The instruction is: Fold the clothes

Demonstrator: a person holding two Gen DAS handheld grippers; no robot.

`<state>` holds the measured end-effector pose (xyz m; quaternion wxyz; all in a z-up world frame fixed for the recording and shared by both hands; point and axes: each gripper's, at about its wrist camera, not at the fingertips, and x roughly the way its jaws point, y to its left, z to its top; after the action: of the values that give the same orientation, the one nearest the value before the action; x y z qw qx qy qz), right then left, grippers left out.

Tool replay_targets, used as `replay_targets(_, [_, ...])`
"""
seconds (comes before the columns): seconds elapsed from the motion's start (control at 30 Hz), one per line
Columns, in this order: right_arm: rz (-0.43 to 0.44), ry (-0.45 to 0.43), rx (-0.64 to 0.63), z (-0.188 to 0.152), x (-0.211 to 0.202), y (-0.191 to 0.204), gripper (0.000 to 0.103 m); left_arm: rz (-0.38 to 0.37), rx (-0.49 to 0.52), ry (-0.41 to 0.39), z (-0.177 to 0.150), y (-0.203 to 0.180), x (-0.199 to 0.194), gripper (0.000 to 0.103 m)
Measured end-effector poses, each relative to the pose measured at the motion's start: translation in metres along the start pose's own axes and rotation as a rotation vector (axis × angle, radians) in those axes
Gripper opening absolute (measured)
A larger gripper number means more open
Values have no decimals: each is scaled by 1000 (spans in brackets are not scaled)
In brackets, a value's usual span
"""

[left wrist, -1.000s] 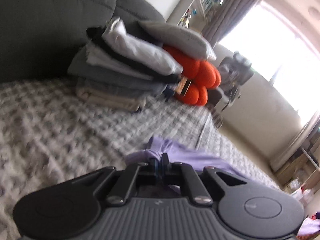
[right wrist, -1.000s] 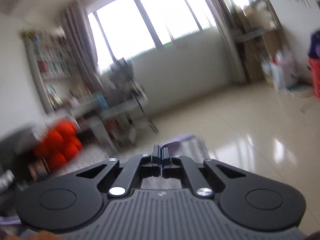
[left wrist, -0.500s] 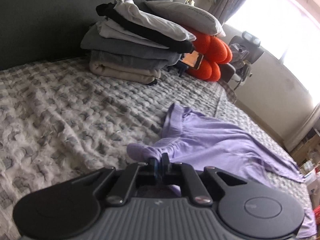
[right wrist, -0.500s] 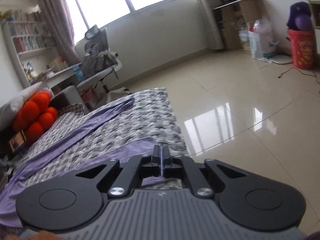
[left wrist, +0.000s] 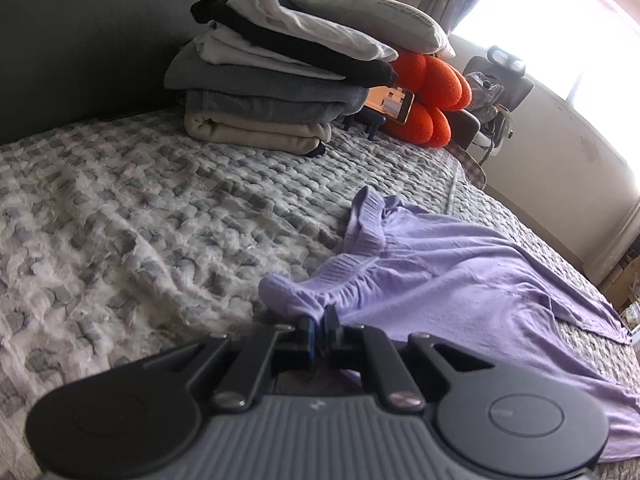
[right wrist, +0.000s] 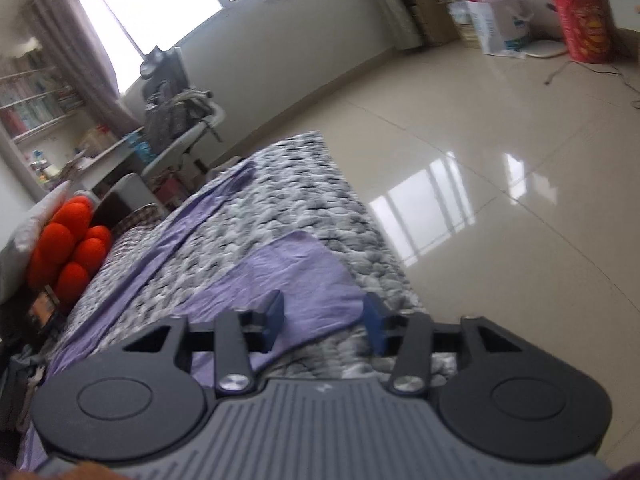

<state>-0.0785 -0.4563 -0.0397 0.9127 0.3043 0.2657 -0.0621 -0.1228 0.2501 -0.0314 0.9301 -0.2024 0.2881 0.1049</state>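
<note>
A lilac garment (left wrist: 460, 280) lies spread on the grey knitted bed cover (left wrist: 140, 220), its ribbed waistband bunched at the near end. My left gripper (left wrist: 319, 322) is shut on that waistband, low over the cover. In the right wrist view the garment's far hem (right wrist: 296, 280) lies flat near the bed's foot. My right gripper (right wrist: 326, 314) hovers just over that hem with its jaws opening; the pads stand apart on either side of the cloth and do not press on it.
A stack of folded clothes (left wrist: 276, 80) sits against the dark headboard, with a grey pillow (left wrist: 372, 20), orange cushions (left wrist: 432, 96) and a phone (left wrist: 390, 106) beside it. The bed's edge drops to a shiny tiled floor (right wrist: 500, 200). A red bin (right wrist: 580, 20) stands far off.
Both grippers came down toward the bed. The right gripper's jaws went from shut to apart, letting the lilac hem lie on the cover. The left stays shut on the waistband.
</note>
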Motion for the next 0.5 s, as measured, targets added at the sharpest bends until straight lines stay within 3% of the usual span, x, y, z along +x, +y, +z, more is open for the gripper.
replay_targets(0.03, [1, 1, -6, 0, 0, 1, 46, 1, 8, -2, 0, -1, -1, 4])
replay_targets(0.13, [-52, -18, -77, 2, -3, 8, 1, 8, 14, 2, 0, -1, 0, 4])
replay_targets(0.33, [-83, -139, -114, 7, -30, 20, 0, 4, 25, -20, 1, -3, -6, 4])
replay_targets(0.4, [-95, -153, -140, 8, -34, 22, 0, 5, 11, 13, 0, -2, 0, 6])
replay_targets(0.5, [-97, -116, -166, 2, -24, 26, 3, -13, -27, 55, -3, 3, 7, 19])
